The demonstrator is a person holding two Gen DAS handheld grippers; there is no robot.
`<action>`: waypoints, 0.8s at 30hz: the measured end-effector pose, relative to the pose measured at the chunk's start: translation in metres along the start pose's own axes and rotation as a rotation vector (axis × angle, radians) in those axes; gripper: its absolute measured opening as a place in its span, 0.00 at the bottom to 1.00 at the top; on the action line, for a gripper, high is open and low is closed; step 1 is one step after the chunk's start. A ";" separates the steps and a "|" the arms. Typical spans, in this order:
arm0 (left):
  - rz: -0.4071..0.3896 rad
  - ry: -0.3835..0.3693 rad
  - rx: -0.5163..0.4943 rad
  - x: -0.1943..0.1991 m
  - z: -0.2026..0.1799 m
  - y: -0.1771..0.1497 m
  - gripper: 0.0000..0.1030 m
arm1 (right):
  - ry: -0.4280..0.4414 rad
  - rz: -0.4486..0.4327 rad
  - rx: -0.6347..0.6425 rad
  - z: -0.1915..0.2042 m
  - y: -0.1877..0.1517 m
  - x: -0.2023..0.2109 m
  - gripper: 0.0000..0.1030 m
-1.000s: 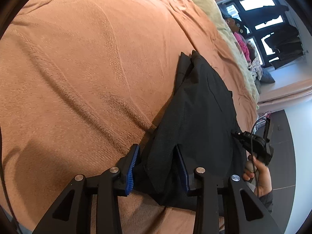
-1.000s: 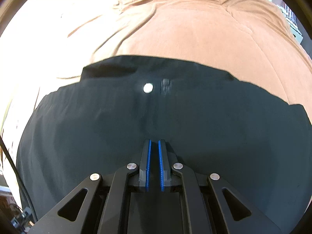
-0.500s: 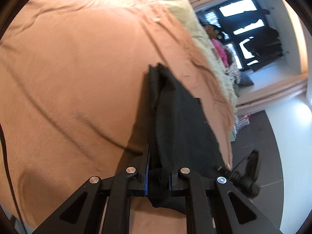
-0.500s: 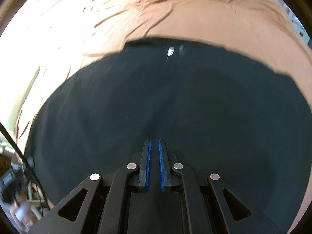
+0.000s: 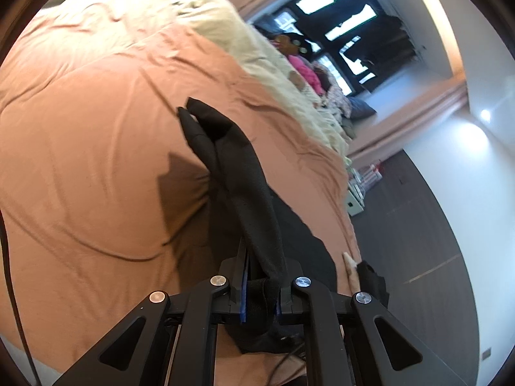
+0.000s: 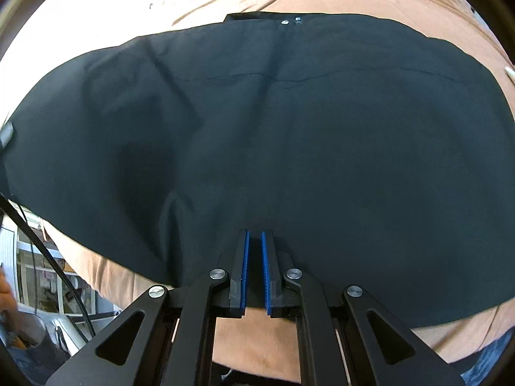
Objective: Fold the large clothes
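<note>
Black trousers [image 6: 289,122] lie spread on a bed with a terracotta cover [image 5: 96,160]; a silver button [image 6: 284,22] shows at the far waistband. My left gripper [image 5: 260,292] is shut on a bunched edge of the trousers [image 5: 254,199] and holds it lifted off the bed, the fabric hanging in a narrow fold. My right gripper [image 6: 254,270] is shut, with a narrow gap between its blue pads, at the trousers' near edge; whether cloth lies between the pads does not show.
A cream blanket [image 5: 257,51] lies along the bed's far side. Dark windows [image 5: 338,22] and a grey floor [image 5: 418,225] are to the right. A white shelf unit [image 6: 38,267] stands beside the bed.
My left gripper closed on the trousers' edge and raised it off the bed. My right gripper pulled back toward the near edge, so more of the trousers shows.
</note>
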State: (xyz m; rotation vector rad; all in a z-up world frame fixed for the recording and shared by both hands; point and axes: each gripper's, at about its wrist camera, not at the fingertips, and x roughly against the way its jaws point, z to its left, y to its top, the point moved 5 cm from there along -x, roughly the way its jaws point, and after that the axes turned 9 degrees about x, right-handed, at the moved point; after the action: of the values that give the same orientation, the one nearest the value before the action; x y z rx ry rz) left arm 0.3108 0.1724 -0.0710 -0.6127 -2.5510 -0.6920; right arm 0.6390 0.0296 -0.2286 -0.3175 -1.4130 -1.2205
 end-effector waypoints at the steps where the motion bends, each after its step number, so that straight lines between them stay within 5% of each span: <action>1: 0.003 -0.005 -0.017 -0.001 -0.009 -0.003 0.10 | -0.001 -0.007 -0.002 0.000 -0.003 -0.012 0.04; 5: 0.024 -0.015 -0.079 -0.009 -0.046 -0.014 0.10 | -0.031 -0.014 0.023 -0.004 -0.017 -0.046 0.04; 8: 0.038 -0.025 -0.128 -0.017 -0.074 -0.023 0.10 | 0.023 -0.011 -0.022 -0.017 -0.011 -0.069 0.04; 21: 0.172 -0.043 -0.338 -0.084 -0.184 -0.087 0.10 | 0.169 -0.320 -0.181 -0.104 -0.019 -0.049 0.06; 23: 0.213 -0.031 -0.368 -0.105 -0.195 -0.105 0.10 | 0.166 -0.370 -0.228 -0.131 -0.031 -0.048 0.22; 24: 0.239 -0.023 -0.380 -0.117 -0.199 -0.116 0.10 | 0.164 -0.391 -0.246 -0.142 -0.036 -0.049 0.53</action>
State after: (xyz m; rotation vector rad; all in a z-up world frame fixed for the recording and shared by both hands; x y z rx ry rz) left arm 0.4029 -0.0627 -0.0154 -1.0335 -2.3251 -1.0953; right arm 0.7053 -0.0755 -0.3200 -0.1050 -1.2162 -1.7076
